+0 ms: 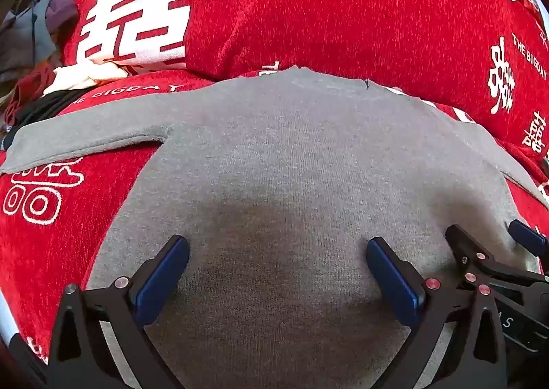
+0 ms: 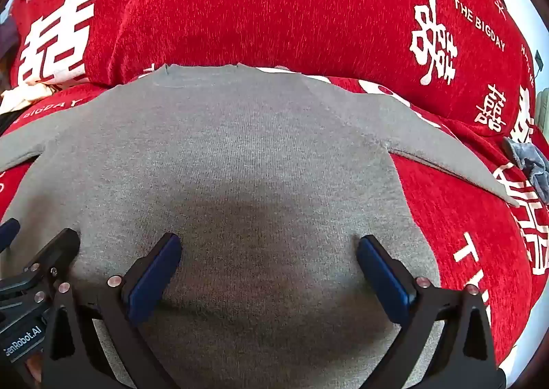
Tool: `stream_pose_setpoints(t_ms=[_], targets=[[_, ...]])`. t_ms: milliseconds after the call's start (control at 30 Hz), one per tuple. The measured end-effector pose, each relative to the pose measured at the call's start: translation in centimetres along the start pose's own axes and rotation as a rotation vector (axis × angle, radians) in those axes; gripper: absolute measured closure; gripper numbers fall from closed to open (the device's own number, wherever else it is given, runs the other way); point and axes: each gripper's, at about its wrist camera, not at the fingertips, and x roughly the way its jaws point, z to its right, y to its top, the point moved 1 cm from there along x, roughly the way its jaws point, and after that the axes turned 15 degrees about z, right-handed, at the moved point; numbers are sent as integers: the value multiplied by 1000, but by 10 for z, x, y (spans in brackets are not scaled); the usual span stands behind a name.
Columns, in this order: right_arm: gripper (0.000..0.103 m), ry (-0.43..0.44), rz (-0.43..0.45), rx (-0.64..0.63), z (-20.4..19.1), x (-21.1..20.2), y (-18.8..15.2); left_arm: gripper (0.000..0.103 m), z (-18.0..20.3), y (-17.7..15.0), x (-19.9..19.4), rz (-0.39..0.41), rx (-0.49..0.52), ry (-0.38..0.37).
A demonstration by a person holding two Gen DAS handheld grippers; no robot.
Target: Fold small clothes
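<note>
Lying flat on a plush red cover (image 1: 308,11) printed with white characters, the grey knit sweater (image 1: 291,155) spreads both sleeves; left gripper (image 1: 278,251) and right gripper (image 2: 269,248) hover over its lower body, blue-padded jaws wide, holding nothing.

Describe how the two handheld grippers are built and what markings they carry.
Both match. The left gripper has two black angular fingers, each lined with a blue pad, joined by round silver pivot pins; one pin looks reddish. The right gripper has the same black frame, blue pads and silver pins. White lettering ending "Robot.AI" shows on the left gripper's body in the right wrist view. No cables or sleeves are visible.
</note>
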Motion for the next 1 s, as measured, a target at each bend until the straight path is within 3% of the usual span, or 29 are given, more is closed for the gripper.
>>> stream_pose_setpoints(t_ms=[267,1000], targets=[[1,6,2,8,1,1,-1,0,-3,7,-6,5,-2,10],[1,12,-50,11,2,6,-1,0,-2,15,7,-169,13,9]])
